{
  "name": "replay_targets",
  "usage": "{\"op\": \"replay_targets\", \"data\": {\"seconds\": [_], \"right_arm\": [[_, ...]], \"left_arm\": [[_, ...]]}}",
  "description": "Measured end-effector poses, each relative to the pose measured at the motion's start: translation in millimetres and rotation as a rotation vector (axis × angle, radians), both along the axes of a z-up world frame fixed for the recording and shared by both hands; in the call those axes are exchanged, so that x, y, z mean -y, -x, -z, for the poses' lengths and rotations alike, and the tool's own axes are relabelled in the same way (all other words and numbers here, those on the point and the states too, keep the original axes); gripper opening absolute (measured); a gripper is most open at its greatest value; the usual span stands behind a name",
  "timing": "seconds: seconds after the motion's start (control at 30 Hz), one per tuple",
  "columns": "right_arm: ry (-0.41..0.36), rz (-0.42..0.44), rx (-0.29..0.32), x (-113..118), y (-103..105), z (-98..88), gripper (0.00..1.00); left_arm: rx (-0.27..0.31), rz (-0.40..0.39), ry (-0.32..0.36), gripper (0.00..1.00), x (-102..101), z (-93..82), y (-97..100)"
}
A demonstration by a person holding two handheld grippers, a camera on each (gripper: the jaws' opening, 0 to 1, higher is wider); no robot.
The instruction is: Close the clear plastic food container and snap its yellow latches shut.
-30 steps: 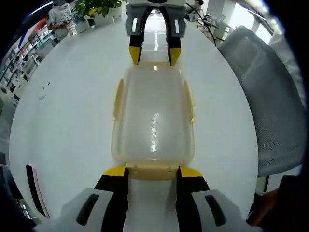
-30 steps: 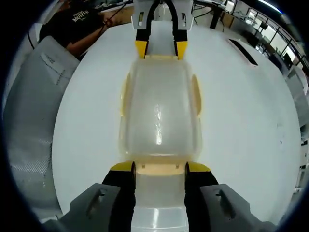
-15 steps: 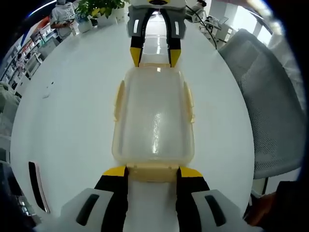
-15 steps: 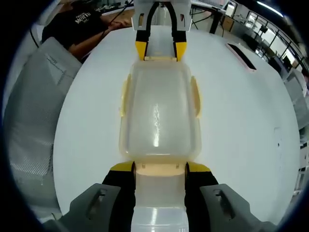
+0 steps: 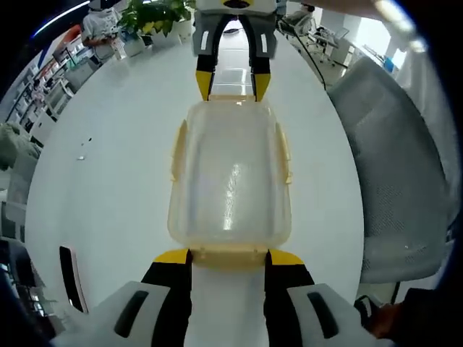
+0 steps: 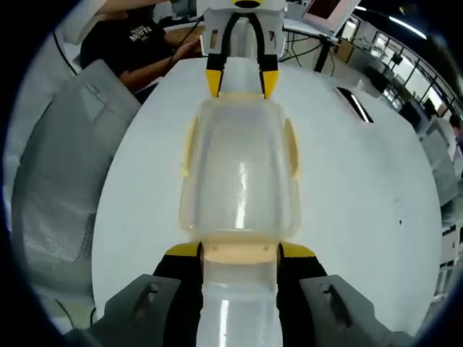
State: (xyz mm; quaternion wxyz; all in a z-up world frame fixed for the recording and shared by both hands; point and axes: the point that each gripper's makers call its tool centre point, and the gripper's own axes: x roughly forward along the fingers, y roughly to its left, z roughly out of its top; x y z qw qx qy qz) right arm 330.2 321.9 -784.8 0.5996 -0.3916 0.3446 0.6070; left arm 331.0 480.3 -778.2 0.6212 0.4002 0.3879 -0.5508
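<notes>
I read only one bit of writing: pale lettering across the chest of a black T-shirt [image 6: 137, 32] worn by a person seated at the table's far edge in the right gripper view, too small for me to make out with certainty. The container carries no label I can read.

The clear plastic food container [image 5: 230, 177] sits lengthwise between my two tools, lid down on the box, on the white table [image 5: 108, 166]. My left gripper [image 5: 228, 258] has its yellow-tipped jaws spread to either side of the yellow latch [image 5: 228, 254] at the near short end, tips touching the container's end; I cannot tell whether they pinch it. Across the container, my right gripper [image 5: 232, 85] stands at the far short end the same way. In the right gripper view the right gripper [image 6: 239, 251] straddles its own end latch [image 6: 239, 252], with the left gripper [image 6: 241, 82] opposite. The side latches [image 5: 176, 150] lie flat along the long sides.

Compared with half a second ago, both views have tilted so that more of the table's far edge and the grey mesh chair [image 5: 394, 166] show; the container and both jaws sit as before. A dark flat device [image 5: 70, 276] lies near the table's edge in the left gripper view.
</notes>
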Motion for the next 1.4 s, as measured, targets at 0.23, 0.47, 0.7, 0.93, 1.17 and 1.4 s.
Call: {"op": "replay_targets", "data": {"seconds": [0.23,0.47,0.7,0.93,1.17,1.4], "right_arm": [[-0.015,-0.011,0.023,26.4,1.4,-18.2,0.36],[-0.021,-0.008,0.035,59.9,1.0,-27.2,0.36],[-0.008,0.007,0.031,103.3,4.7,-26.1,0.36],[0.001,0.021,0.023,146.8,7.6,-22.2,0.36],[0.008,0.036,0.015,182.9,10.1,-19.5,0.36],[0.022,0.04,0.005,202.5,12.7,-12.3,0.36]], "left_arm": [[0.021,-0.01,0.012,0.32,26.4,-17.0,3.0],[0.038,-0.008,0.014,0.32,59.7,-26.4,1.5],[0.036,0.001,0.021,0.33,104.5,-22.7,1.0],[0.026,0.015,0.03,0.33,148.0,-18.8,1.1],[0.014,0.035,0.026,0.33,185.4,-13.7,0.1],[-0.003,0.05,0.012,0.33,206.0,-5.8,2.1]]}}
